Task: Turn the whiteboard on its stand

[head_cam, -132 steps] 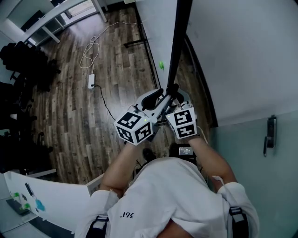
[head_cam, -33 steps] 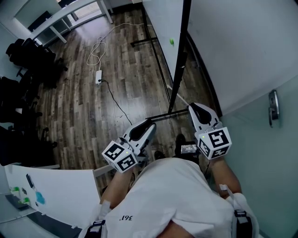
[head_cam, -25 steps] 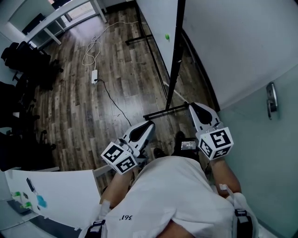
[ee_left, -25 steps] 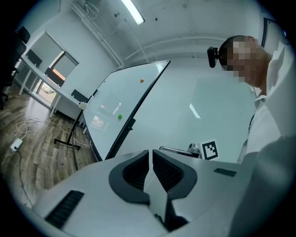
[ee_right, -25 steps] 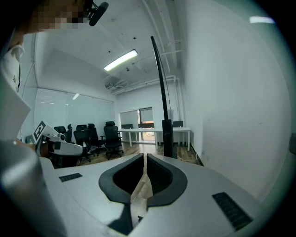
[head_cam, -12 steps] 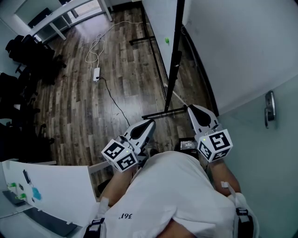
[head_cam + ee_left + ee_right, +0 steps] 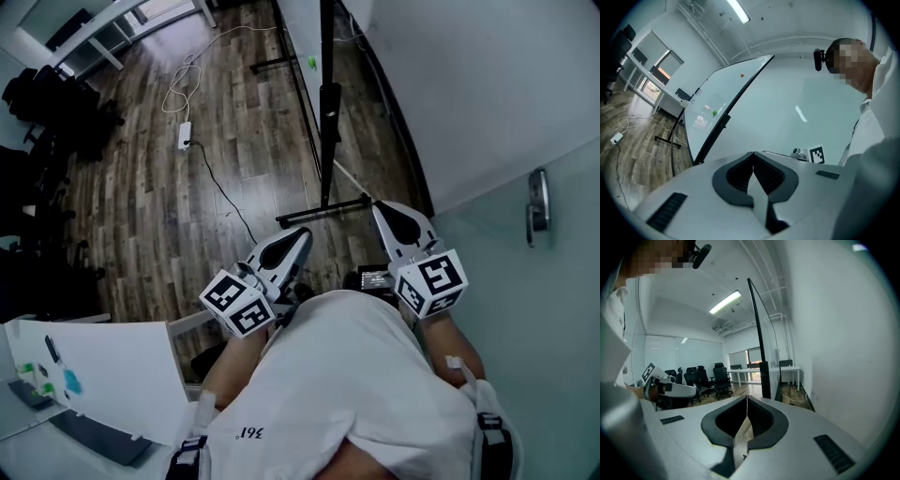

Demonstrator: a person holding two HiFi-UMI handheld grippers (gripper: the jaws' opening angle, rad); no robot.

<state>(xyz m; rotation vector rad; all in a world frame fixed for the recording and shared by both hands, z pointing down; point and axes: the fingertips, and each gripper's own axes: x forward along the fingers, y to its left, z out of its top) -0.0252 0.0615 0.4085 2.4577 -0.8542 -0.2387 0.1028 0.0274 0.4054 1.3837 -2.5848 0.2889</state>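
1. The left gripper (image 7: 296, 236) sits in the lower centre of the head view. It is held in front of the person's white shirt (image 7: 347, 394), with its marker cube (image 7: 236, 302) toward the bottom of the frame.
2. In the left gripper view the left gripper (image 7: 753, 158) is clenched, its dark pads meeting in one line with nothing between them.
3. The right gripper (image 7: 384, 208) is to the right of centre in the head view, apart from the left one.
4. In the right gripper view the right gripper (image 7: 746, 401) is also clenched and empty.
5. The whiteboard (image 7: 300, 33) stands at the top centre of the head view, seen almost edge-on. Its black upright (image 7: 326, 103) runs down to a foot bar (image 7: 323, 208) on the wooden floor (image 7: 187, 197).
6. Neither gripper touches the board or its stand. The foot bar lies just above and between the two gripper tips in the frame.
7. The left gripper view shows the whiteboard (image 7: 719, 105) tilted across the left and centre of the frame. A green magnet (image 7: 714, 112) and a small orange one (image 7: 742, 74) are on its face.
8. In the right gripper view the whiteboard (image 7: 758, 329) is a thin dark edge rising up the centre.
9. A power strip (image 7: 185, 137) with a white cable lies on the floor at upper left, and black chairs (image 7: 37, 122) stand at the left edge.
10. A white wall (image 7: 487, 84) fills the upper right.
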